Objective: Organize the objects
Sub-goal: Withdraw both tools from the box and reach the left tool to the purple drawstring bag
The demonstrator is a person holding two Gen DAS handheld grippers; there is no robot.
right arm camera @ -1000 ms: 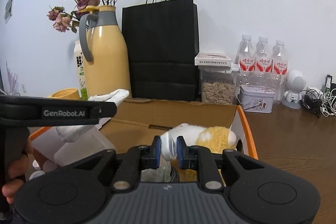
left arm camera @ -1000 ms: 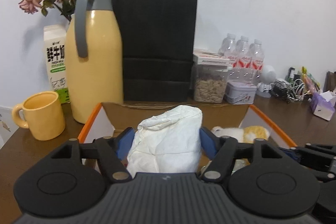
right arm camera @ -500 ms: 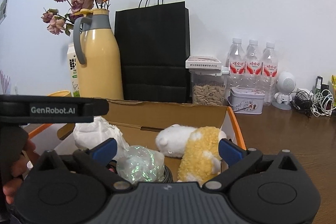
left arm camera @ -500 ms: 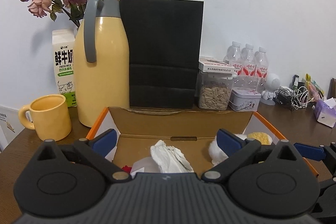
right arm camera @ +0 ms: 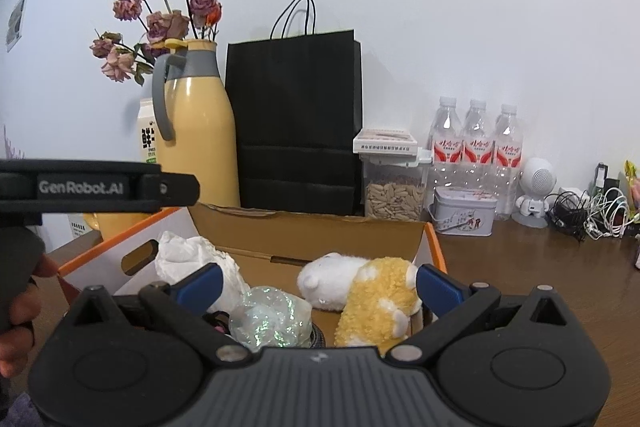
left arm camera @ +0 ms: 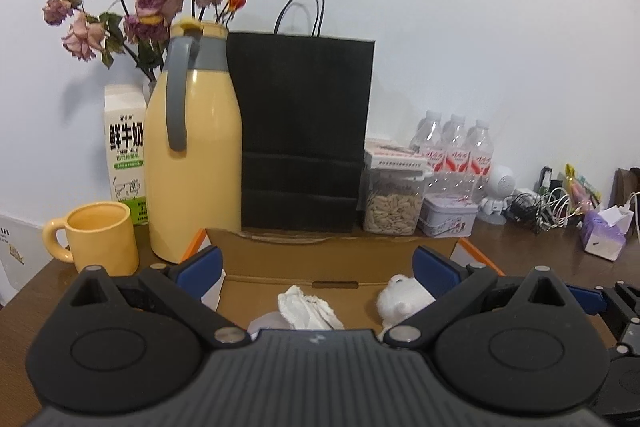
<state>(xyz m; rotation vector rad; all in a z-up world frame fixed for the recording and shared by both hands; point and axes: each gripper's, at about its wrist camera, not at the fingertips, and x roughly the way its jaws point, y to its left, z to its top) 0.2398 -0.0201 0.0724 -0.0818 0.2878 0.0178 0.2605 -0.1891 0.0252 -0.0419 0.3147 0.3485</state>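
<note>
An open cardboard box [left arm camera: 320, 255] with an orange rim stands on the brown table right in front of both grippers. A crumpled white paper [left arm camera: 308, 311] and a white-and-yellow plush toy [left arm camera: 400, 297] lie inside it. My left gripper [left arm camera: 316, 267] hovers open over the box's near side, with nothing between its blue pads. The right wrist view shows the same box [right arm camera: 320, 231], paper [right arm camera: 192, 259] and plush toy [right arm camera: 360, 287], plus a glittery clear bundle [right arm camera: 272, 319]. My right gripper [right arm camera: 318, 285] is open too, above the bundle and plush toy without touching either.
Behind the box stand a yellow jug [left arm camera: 196, 167], yellow mug [left arm camera: 100, 239], milk carton [left arm camera: 124, 147], black paper bag [left arm camera: 304, 131], seed jar [left arm camera: 394, 203], tin [left arm camera: 450, 221] and water bottles [left arm camera: 456, 147]. Cables [left arm camera: 544, 207] and a tissue pack [left arm camera: 604, 239] lie right. A hand [right arm camera: 20, 307] shows at left.
The left gripper opened and let go of the crumpled paper; the right one opened and let go of the plush toy. Both things now lie in the box. Both grippers drew back slightly.
</note>
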